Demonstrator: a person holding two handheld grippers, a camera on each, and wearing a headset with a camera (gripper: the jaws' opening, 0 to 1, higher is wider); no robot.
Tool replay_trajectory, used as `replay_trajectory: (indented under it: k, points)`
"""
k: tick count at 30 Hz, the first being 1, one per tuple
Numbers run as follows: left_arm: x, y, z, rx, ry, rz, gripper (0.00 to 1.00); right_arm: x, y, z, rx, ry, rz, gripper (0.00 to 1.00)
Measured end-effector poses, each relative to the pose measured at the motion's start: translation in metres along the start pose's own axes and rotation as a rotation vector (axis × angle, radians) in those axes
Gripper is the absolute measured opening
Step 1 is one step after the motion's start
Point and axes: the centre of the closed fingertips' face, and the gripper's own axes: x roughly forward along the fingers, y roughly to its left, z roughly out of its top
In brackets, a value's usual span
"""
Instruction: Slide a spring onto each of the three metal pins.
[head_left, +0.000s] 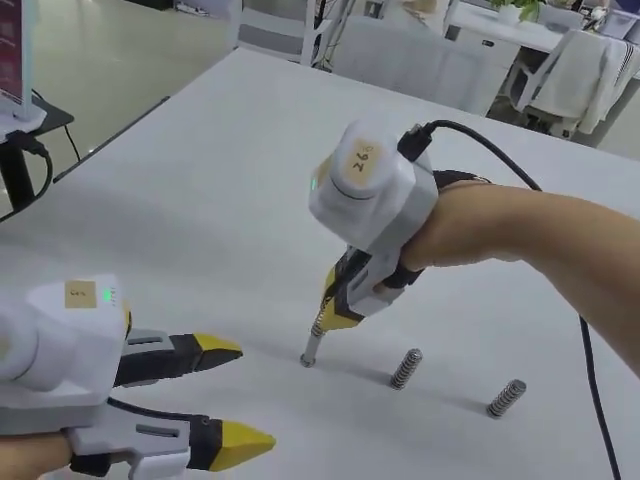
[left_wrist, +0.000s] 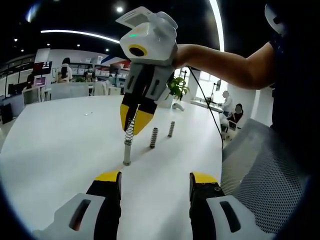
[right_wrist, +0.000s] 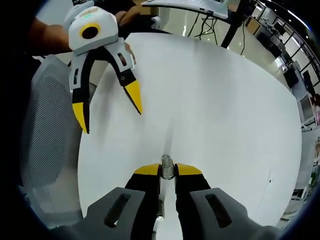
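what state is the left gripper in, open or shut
Open. The left gripper has its yellow-tipped jaws well apart, bare table between them, nothing held; its own view shows the same.

Bright, even overhead light fills all 3 views. The white table (head_left: 200, 180) shows soft, faint shadows and little glare. Ceiling strip lights (left_wrist: 75, 33) flare in the left gripper view. Both gripper views bend strongly toward their edges.
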Motion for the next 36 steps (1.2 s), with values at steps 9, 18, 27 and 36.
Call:
replay_trajectory:
  k: [9,18,27,36]
  points:
    - [0.001,0.001,0.0,0.001,0.003,-0.001,0.49,0.011,-0.001,-0.003,-0.003,0.027,0.007,0.08]
    - [0.001,0.001,-0.001,-0.001,0.006,0.001,0.49,0.022,-0.002,-0.007,0.006,0.042,0.018,0.08]
    - [0.0,0.002,-0.001,-0.001,0.005,0.004,0.49,0.033,0.0,-0.011,0.023,0.048,0.03,0.08]
    - [0.001,0.002,0.0,0.0,0.008,0.001,0.49,0.037,0.005,-0.009,0.032,0.042,0.042,0.08]
